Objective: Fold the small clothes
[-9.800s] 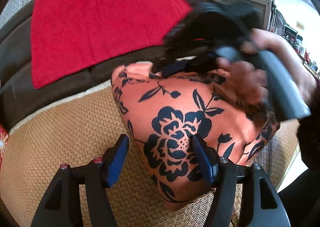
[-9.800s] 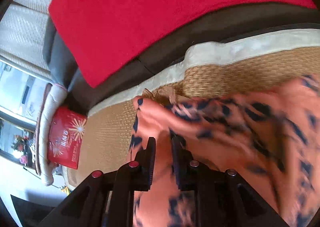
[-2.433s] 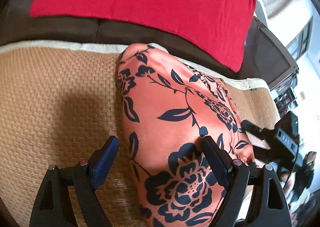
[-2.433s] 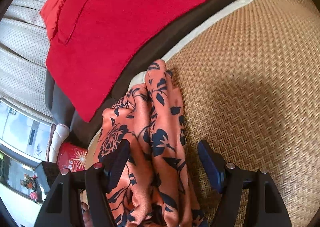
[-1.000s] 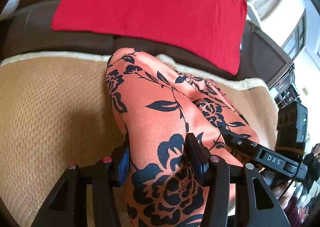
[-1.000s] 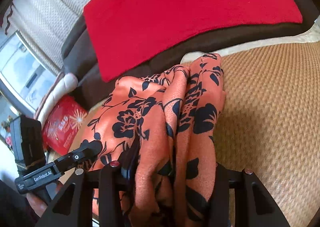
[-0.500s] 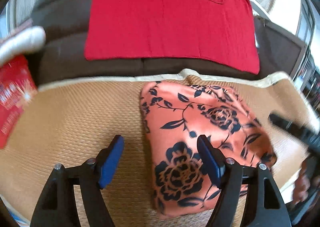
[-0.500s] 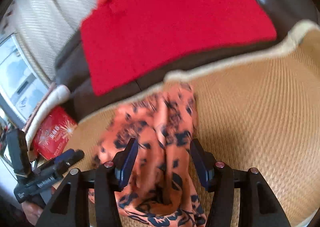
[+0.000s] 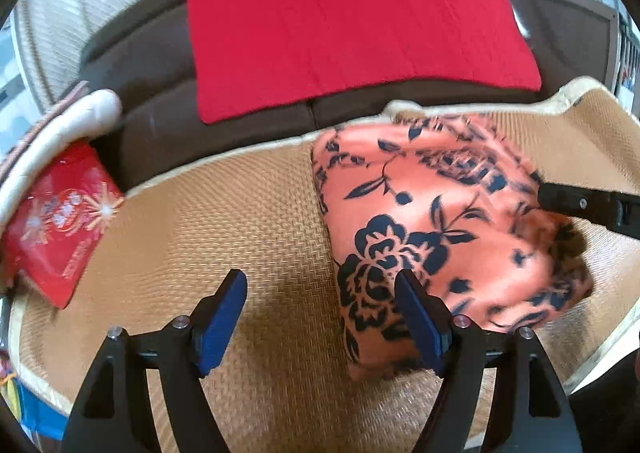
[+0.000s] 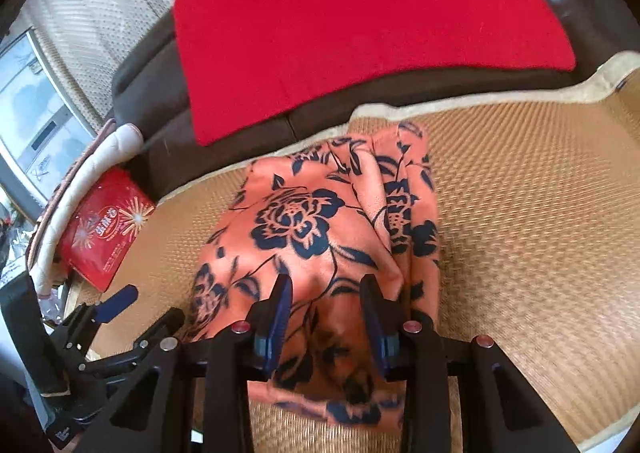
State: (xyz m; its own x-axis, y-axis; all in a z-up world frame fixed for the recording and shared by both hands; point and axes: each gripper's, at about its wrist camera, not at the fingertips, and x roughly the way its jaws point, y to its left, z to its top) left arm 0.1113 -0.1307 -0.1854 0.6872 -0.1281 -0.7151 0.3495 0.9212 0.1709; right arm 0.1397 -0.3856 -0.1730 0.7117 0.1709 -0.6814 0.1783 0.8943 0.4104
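Note:
A folded orange garment with black flowers (image 9: 440,213) lies on the woven straw mat (image 9: 240,213). My left gripper (image 9: 320,309) stands open above the mat at the garment's left edge; its right pad overlaps the cloth, and nothing is gripped. In the right wrist view the garment (image 10: 312,221) runs under my right gripper (image 10: 326,305). Its jaws are closing with a ridge of the cloth between them, and I see no pad pressing on it. One right finger (image 9: 580,205) shows over the garment's right side. The left gripper (image 10: 136,313) sits at lower left, off the garment.
A red cloth (image 9: 352,21) is spread over the dark brown sofa back (image 9: 160,125) behind the mat. A red printed packet (image 9: 60,221) and a pale rolled cushion (image 9: 80,113) lie at the left. The mat's front edge (image 9: 600,349) is close at the right.
The left gripper let go of the garment, opened wide and drew back to the left. The right gripper also released, rose, then narrowed again over the cloth. The garment now lies flat and folded.

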